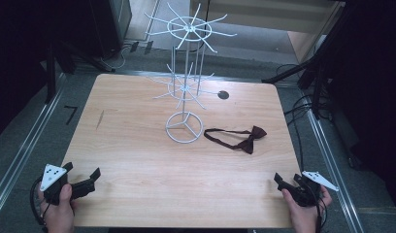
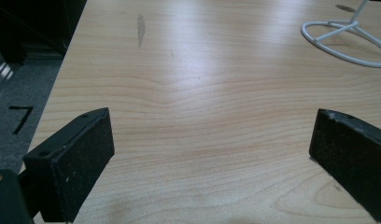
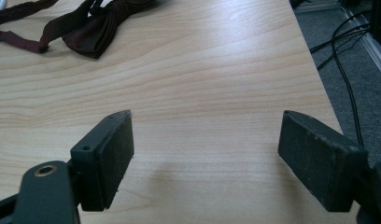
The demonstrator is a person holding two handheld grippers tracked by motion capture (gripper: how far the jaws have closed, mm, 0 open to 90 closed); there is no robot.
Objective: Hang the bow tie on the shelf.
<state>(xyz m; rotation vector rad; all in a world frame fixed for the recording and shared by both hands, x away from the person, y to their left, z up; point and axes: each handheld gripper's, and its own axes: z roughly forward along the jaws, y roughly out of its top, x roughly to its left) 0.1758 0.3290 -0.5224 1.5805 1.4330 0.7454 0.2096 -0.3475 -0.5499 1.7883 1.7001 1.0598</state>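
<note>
Dark floor and cables ring a pale wooden table (image 1: 138, 194), where a white wire rack (image 1: 185, 127) stands upright near the middle, its hooks bare and ready for hanging. Just right of the rack's ring base lies a dark red bow tie (image 1: 239, 138), strap looped loosely and flat on the wood, probably the piece meant for a hook. Well short of the rack, at the near corners, the left gripper (image 1: 87, 180) and right gripper (image 1: 283, 182) rest with jaws spread wide and nothing between them, seemingly poised before reaching.
</note>
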